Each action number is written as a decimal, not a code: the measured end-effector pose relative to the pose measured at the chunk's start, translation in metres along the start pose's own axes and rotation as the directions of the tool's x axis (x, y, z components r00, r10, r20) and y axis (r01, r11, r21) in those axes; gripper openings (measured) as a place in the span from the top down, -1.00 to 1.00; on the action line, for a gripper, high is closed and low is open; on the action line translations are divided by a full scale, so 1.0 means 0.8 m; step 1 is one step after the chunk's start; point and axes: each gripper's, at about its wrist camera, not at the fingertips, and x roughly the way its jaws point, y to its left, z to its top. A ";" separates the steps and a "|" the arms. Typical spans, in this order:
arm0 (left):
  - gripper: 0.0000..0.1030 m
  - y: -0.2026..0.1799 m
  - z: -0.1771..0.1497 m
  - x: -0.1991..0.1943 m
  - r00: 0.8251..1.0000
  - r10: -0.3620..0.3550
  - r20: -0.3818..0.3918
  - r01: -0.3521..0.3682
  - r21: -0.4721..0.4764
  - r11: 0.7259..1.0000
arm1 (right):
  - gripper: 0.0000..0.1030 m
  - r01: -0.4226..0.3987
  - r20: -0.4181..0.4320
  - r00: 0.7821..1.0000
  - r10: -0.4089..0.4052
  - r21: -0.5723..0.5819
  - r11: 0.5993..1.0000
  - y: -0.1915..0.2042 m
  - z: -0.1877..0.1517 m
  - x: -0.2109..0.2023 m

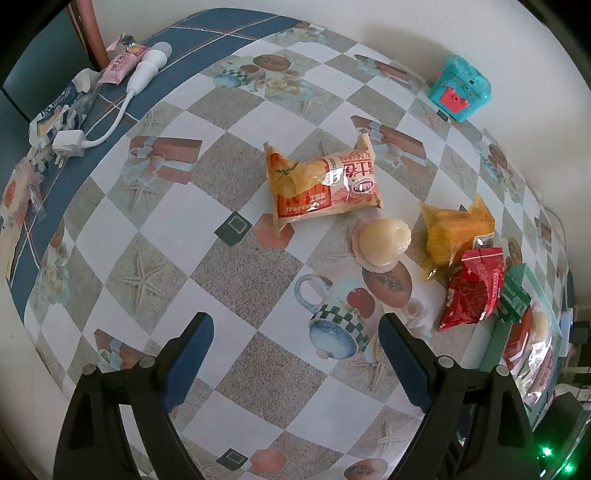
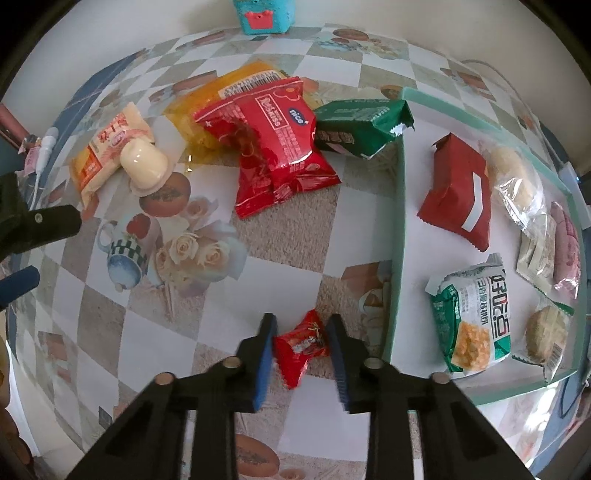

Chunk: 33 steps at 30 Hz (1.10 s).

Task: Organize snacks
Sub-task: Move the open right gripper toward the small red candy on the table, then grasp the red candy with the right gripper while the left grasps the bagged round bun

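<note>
Right tongs (image 2: 301, 341) seemingly gripping red candy (image 2: 301, 345)

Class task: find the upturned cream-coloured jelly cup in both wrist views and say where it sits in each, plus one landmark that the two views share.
Left wrist view: the jelly cup lies right of centre, just below the orange packet.
Right wrist view: the jelly cup is at upper left, overlapping the orange packet in the image.
Shared landmark: the teal toy box at the table's far edge.

I see a table under a checkered printed cloth (image 1: 236, 288) pushed against a plain white wall (image 1: 424, 29)
</note>
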 end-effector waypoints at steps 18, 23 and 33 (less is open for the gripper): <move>-0.77 -0.002 0.049 0.017 0.998 -0.054 0.024 0.055 -0.056 0.997 | 0.64 -0.063 0.112 0.992 0.051 0.104 0.993 -0.031 0.061 -0.036; -0.77 -0.003 0.069 0.025 0.997 -0.059 0.044 0.062 -0.073 0.995 | 0.64 -0.093 0.154 0.986 0.069 0.156 0.983 -0.045 0.085 -0.052; -0.76 -0.057 0.075 0.035 0.998 -0.039 0.058 0.035 0.071 0.997 | 0.64 -0.103 0.142 0.987 0.076 0.193 0.976 -0.065 0.096 -0.037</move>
